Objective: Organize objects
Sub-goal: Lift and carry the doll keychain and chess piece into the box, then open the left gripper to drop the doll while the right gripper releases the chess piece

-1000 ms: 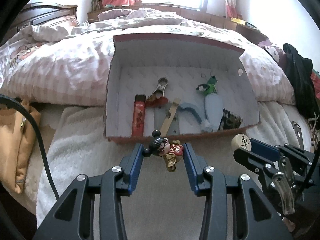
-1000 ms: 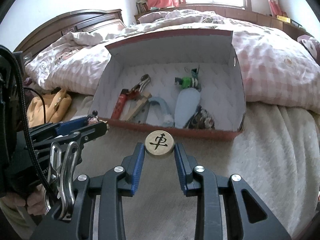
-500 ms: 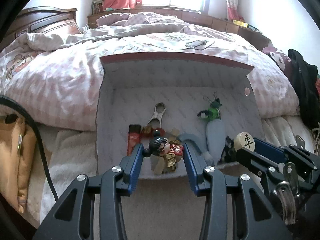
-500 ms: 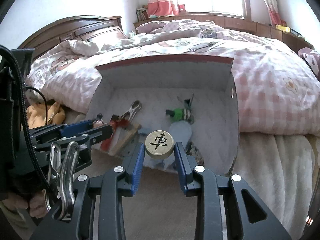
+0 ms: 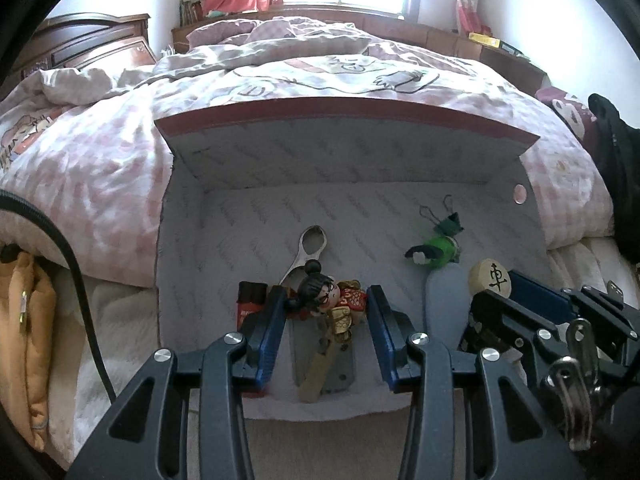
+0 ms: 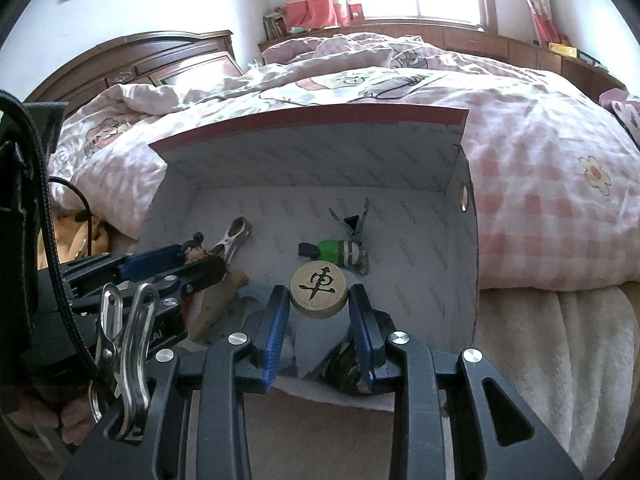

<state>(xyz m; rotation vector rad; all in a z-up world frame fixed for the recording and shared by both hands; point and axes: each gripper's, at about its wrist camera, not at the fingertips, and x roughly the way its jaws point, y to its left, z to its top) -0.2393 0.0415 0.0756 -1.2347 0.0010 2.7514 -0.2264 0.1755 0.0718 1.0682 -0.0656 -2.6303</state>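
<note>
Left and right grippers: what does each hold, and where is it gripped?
Left gripper: doll figurine, pinched at head and body. Right gripper: wooden chess piece, pinched across its rim.

The box (image 5: 188, 216) looks like matt printed card, its rim red. The chess piece (image 6: 318, 289) is smooth pale wood with a dark inked character; the doll (image 5: 326, 302) glossy painted plastic. A shiny metal clip (image 5: 308, 248) lies inside — beneath everything, a nubbly cloth blanket (image 6: 560, 344).
</note>
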